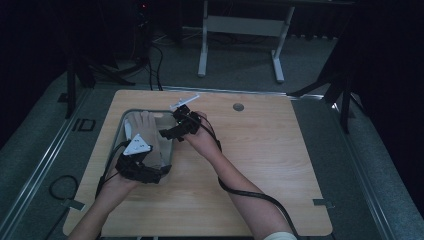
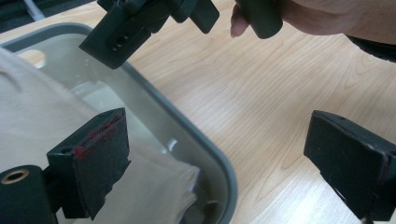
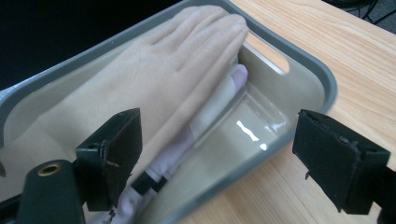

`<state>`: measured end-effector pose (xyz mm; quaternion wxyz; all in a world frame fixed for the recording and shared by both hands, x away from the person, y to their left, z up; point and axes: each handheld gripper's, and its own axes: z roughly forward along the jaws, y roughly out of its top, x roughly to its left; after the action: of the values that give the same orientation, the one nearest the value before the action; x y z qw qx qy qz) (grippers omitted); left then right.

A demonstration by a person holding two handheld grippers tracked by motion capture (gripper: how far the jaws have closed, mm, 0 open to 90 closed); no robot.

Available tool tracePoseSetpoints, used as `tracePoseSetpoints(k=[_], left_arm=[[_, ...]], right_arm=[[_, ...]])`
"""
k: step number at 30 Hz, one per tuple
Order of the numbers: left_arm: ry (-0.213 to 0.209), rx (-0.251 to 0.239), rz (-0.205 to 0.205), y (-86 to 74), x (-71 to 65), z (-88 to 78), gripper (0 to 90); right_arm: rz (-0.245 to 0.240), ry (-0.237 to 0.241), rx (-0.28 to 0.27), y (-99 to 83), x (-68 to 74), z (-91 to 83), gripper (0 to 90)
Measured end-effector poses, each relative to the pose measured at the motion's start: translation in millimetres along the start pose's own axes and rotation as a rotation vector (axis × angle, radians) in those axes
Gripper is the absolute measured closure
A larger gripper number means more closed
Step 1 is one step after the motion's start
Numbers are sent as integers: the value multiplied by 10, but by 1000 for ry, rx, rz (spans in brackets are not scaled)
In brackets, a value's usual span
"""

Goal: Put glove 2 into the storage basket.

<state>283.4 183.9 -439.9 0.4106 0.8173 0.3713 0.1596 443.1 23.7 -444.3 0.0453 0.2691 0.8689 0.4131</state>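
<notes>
A beige glove [image 1: 146,131] lies flat in a grey tray [image 1: 121,131] on the left of the wooden table [image 1: 260,150]. In the right gripper view the beige glove [image 3: 163,70] covers a paler, whitish glove [image 3: 212,105] inside the tray [image 3: 327,79]. My right gripper [image 3: 229,149] hangs open over the tray's near rim with nothing between its pads; in the high view the right gripper [image 1: 170,132] is at the tray's right edge. My left gripper [image 2: 217,144] is open too, straddling the tray's rim [image 2: 205,149], one pad over the glove [image 2: 42,121]. In the high view the left gripper [image 1: 147,165] is at the tray's near end.
The right half of the table is bare wood, with a round cable hole [image 1: 238,106] at the back. Black cables [image 1: 250,192] trail from both grippers along the person's forearms. A white desk frame [image 1: 240,30] stands on the floor beyond the table.
</notes>
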Motion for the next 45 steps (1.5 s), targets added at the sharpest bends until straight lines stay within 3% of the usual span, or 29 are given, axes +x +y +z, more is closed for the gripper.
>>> tracePoseSetpoints(k=[6, 26, 34, 45], left_arm=[[-23, -8, 3, 24, -112, 85, 70], [-102, -21, 22, -2, -422, 337, 70], [-161, -48, 44, -34, -583, 468, 70], [-223, -40, 65, -111, -726, 621, 70]], right_arm=[[-9, -9, -4, -147, -59, -129, 156], [26, -41, -18, -651, -253, -404, 152], [37, -49, -25, -916, -325, -526, 152], [20, -56, -24, -1231, -353, -596, 149]])
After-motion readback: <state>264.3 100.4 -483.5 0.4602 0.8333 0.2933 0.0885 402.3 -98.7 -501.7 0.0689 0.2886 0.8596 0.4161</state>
